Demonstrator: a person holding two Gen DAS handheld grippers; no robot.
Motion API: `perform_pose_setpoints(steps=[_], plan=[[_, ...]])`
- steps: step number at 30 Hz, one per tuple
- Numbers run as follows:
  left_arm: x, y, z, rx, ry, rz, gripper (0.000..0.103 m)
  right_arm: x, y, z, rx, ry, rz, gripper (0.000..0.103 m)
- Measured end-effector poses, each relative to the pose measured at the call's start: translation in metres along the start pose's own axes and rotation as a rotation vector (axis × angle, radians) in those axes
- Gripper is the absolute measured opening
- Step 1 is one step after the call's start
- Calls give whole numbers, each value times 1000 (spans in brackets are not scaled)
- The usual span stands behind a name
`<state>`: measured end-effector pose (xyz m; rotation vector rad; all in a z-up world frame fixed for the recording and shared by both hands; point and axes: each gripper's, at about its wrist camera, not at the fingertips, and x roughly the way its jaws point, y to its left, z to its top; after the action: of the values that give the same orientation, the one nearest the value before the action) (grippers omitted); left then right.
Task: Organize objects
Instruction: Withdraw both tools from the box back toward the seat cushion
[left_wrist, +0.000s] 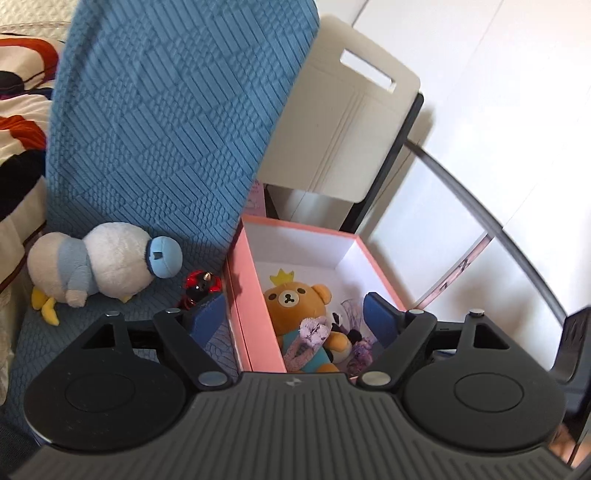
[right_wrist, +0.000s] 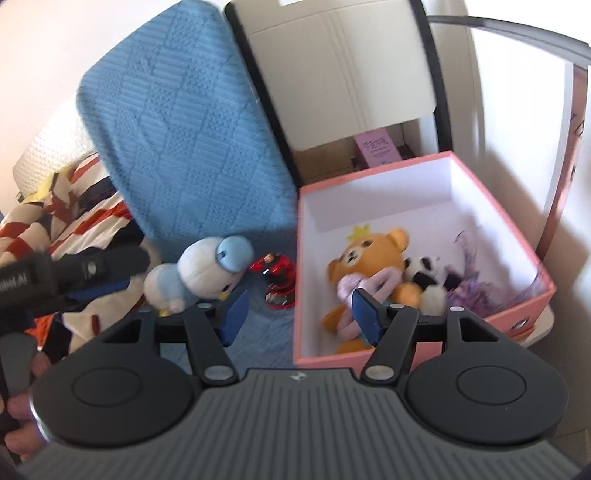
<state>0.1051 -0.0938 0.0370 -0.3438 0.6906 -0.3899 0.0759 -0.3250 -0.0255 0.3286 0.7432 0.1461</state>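
Left gripper (left_wrist: 295, 321): we hold it wide, empty.
Right gripper (right_wrist: 299, 317): ours gapes, empty.
Pink box (right_wrist: 373, 173): bear (right_wrist: 373, 258) inside.
Duck (right_wrist: 199, 273): nine o'clock of box.

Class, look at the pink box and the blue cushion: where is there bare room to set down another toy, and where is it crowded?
Free: the pink box floor toward its far wall, behind the bear; the blue seat cushion in front of the duck plush. Crowded: the box's near end, where bear, panda and purple trinkets bunch together; and the strip beside the box holding the red toy.
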Motion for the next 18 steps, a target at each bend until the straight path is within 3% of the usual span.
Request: perform_pose_setpoints(steps=[1, 4, 10, 18], plan=[[-5, 2, 0, -6, -5, -2, 85, -1, 5, -4, -1, 6, 11, 65], [-18, 10, -2, -15, -20, -3, 85, -1, 14, -13, 5, 26, 41, 103], [-33, 27, -14, -11, -21, 51, 85, 1, 36, -25, -46, 52, 49, 103], [-58, 47, -25, -28, -44, 60, 85, 1, 55, -32, -50, 66, 53, 103]])
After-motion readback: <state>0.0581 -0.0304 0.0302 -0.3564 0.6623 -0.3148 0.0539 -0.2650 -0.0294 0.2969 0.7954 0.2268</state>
